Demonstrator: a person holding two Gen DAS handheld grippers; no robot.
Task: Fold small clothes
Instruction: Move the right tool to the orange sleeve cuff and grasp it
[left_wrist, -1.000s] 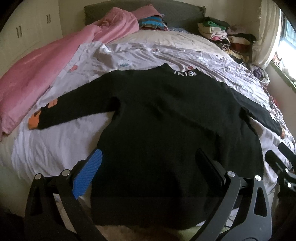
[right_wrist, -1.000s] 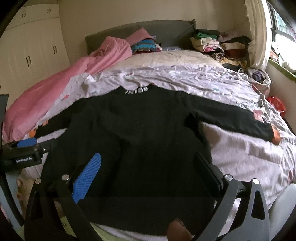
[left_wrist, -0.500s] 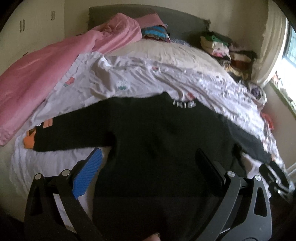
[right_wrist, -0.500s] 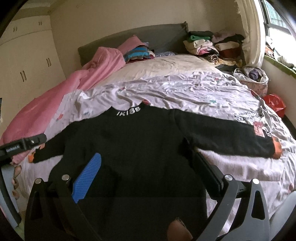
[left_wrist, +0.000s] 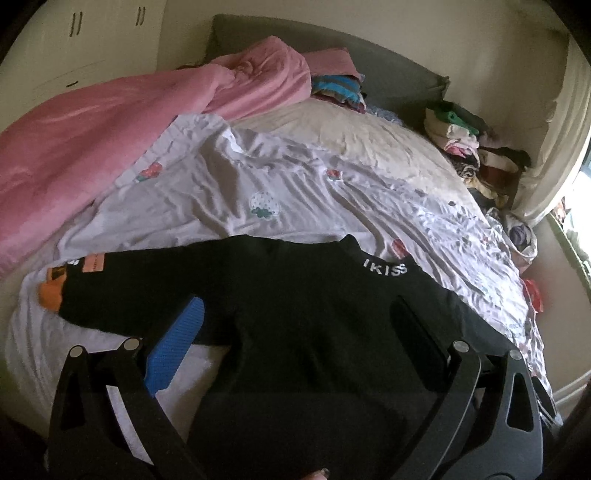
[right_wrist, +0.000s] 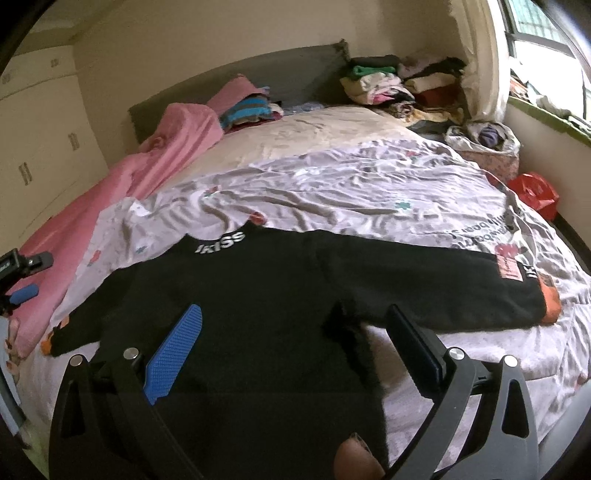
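The black sweater (left_wrist: 317, 321) is spread flat on the bed (left_wrist: 332, 206), collar away from the cameras, both sleeves stretched out sideways on the printed sheet (right_wrist: 369, 192). Nothing is folded yet. The likely fault is judged to be a pinch that gathers the sheet along with a sleeve — the knit lies directly on that loose, wrinkled cloth — or a fold dragged askew if only one layer is caught. The left gripper (left_wrist: 295, 332) is held above the sweater's left side, its jaws apart and empty. The right gripper (right_wrist: 291, 339) is held over the right underarm — jaws likewise apart, nothing between them.
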